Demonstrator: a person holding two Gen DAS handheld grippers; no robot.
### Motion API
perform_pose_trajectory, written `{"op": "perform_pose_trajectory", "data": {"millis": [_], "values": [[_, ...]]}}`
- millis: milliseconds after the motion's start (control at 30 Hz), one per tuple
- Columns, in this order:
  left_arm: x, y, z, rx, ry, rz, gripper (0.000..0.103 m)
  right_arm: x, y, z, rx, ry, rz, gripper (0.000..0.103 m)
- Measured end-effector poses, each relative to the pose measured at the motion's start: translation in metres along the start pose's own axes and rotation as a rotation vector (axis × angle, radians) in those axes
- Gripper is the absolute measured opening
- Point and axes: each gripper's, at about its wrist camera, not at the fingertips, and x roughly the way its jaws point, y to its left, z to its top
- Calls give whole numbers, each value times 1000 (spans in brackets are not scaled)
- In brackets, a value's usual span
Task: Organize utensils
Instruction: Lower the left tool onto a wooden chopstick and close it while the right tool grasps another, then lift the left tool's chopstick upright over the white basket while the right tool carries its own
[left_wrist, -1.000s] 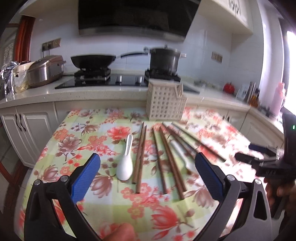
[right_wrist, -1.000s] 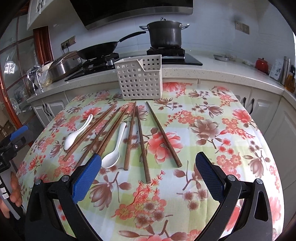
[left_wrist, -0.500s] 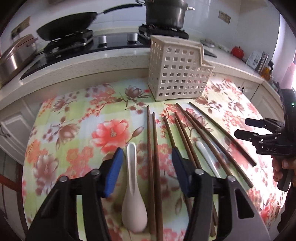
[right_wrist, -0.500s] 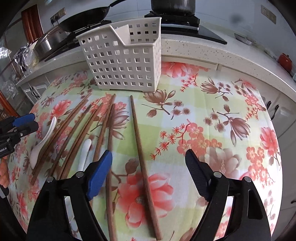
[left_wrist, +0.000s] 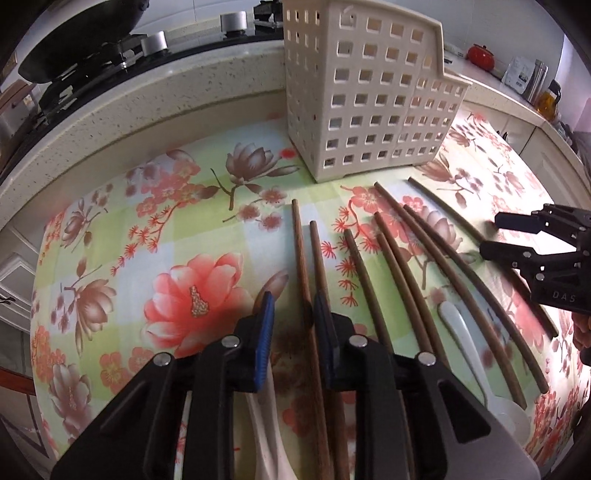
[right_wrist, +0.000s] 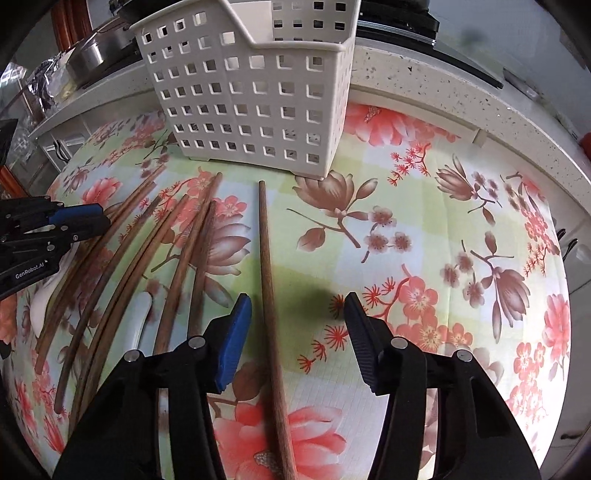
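Several brown chopsticks (left_wrist: 402, 258) are lying flat on the flowered cloth of the bench (left_wrist: 122, 229), their long axes running from the near edge toward the white lattice basket (left_wrist: 369, 92), with their far tips fanning out just short of its foot. One chopstick (right_wrist: 271, 295) is lying apart at the right of the group, pointing straight at the basket's base.

The left gripper (left_wrist: 291, 321) is sitting low over the leftmost chopstick (left_wrist: 301, 258), its blue pads narrowed around the shaft; whether they are touching it cannot be told. The right gripper (right_wrist: 295, 317) is hovering with its jaws spread, the lone chopstick lying between them nearer the blue left pad.

A white spoon (left_wrist: 461, 332) is lying among the sticks, its handle toward the basket and its bowl partly cut off near the lower edge. A second white spoon (left_wrist: 266, 424) is mostly hidden under the left gripper's frame.

Behind the basket a speckled stone counter (left_wrist: 147, 103) is running across, carrying a black wok (left_wrist: 62, 40); a red pot (left_wrist: 480, 55) is standing farther right.
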Motion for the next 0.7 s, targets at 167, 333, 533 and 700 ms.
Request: {"op": "perform_pose_trajectory", "data": {"millis": [167, 333, 533, 700], "values": [[5, -3, 1, 10, -7, 13, 20, 3, 2, 4, -9, -12, 4, 49], [7, -5, 4, 9, -3, 16, 7, 4, 10, 5, -39, -25, 37, 31], [-4, -3, 4, -23, -24, -20, 6, -2, 12, 2, -32, -40, 56, 10], [-40, -6, -5, -32, -91, -27, 6, -35, 13, -6, -15, -100, 55, 10]]}}
